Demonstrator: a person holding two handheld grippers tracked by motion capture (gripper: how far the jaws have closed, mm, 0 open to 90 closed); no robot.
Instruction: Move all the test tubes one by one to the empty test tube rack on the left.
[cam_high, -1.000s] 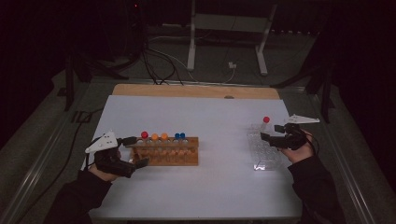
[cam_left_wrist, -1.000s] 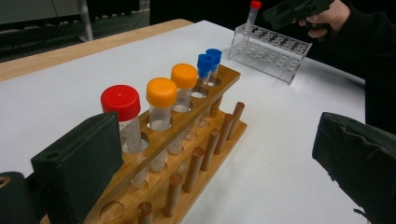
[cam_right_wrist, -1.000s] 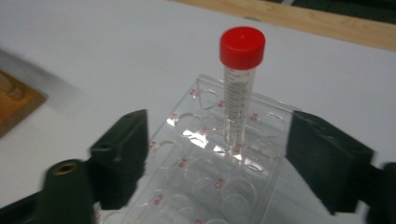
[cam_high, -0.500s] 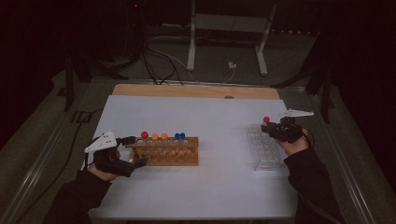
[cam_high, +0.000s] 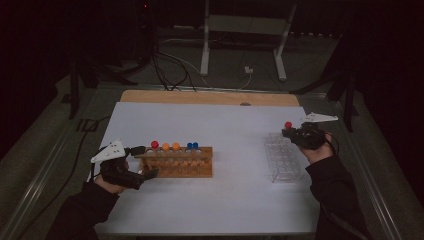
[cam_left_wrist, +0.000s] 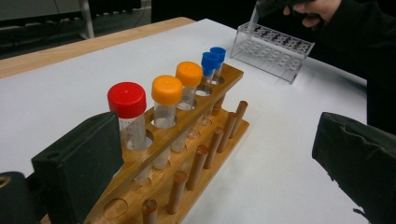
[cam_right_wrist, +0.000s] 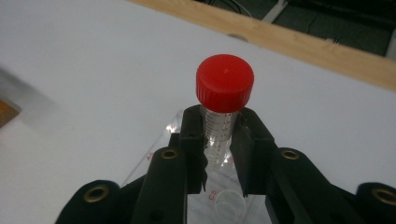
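The right gripper (cam_right_wrist: 218, 154) has just closed its jaws on a red-capped tube (cam_right_wrist: 223, 100), pinching it upright over the clear rack (cam_high: 286, 161) (far right of the table (cam_high: 235, 200)). The left gripper (cam_left_wrist: 219, 154) stands spread around the near end of the wooden rack (cam_left_wrist: 187, 154), which bears five capped tubes.

The high view is dim, its surroundings nearly black; only the white table (cam_high: 225, 200) catches light, seemingly from overhead. Both gripper views are brighter. In the left gripper view the near jaws blur, while the wooden rack (cam_left_wrist: 187, 154) stays sharp.
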